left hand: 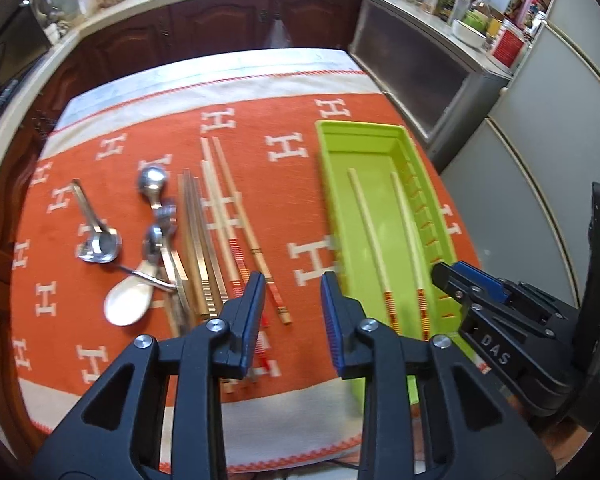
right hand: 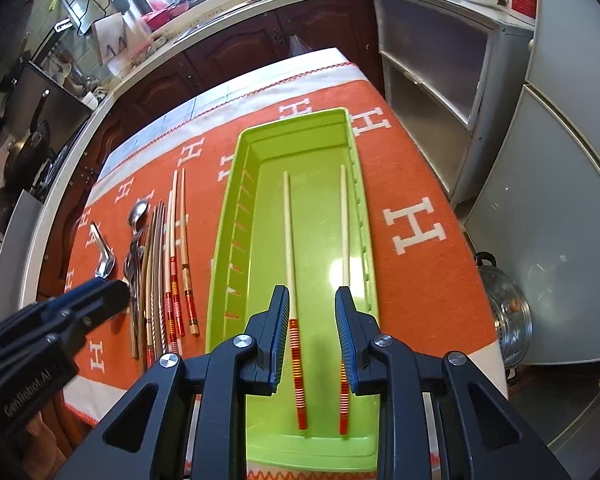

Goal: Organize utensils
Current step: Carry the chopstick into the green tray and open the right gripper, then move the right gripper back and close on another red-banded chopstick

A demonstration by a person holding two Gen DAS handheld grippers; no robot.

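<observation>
The green tray (right hand: 228, 240) holds two chopsticks (right hand: 288, 240); left gripper (left hand: 293, 280) and right gripper (right hand: 312, 294) fingers apart, empty

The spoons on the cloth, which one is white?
The wide spoon nearest the camera, at the near end of the utensil pile, is white; the other spoons are shiny metal.

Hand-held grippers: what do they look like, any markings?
Both are black plastic frames with silver pivot bolts and blue ribbed pads. The left hand-held gripper reads "GenRobot.AI" in the right wrist view; the right hand-held gripper reads "DAS" in the left wrist view.
</observation>
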